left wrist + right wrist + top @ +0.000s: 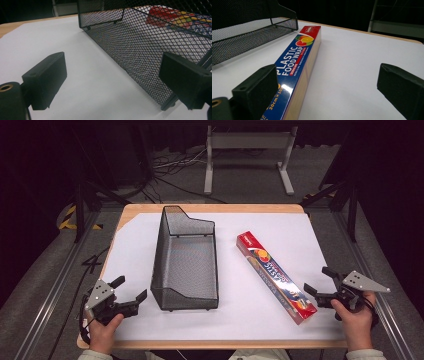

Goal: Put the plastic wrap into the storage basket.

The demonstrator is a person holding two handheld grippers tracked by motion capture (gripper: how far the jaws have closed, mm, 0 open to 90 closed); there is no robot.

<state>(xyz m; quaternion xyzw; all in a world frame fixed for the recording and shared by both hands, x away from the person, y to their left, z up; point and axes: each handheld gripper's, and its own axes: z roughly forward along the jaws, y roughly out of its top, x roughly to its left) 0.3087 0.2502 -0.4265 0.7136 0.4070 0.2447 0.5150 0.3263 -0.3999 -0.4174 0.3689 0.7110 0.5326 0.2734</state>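
Food wrap box [297, 65] lies beside right gripper's [332, 85] spread fingers [257, 87], untouched.

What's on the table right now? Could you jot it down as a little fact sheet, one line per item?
Table: wooden top under a white sheet
Basket: black wire mesh basket, empty, left of centre
Box: long plastic food wrap box, lying flat and at a slant, right of the basket, apart from it
Left gripper: held in a hand at the near left corner, jaws open, near the basket, holding nothing
Right gripper: held in a hand at the near right, jaws open, close to the box's near end, holding nothing
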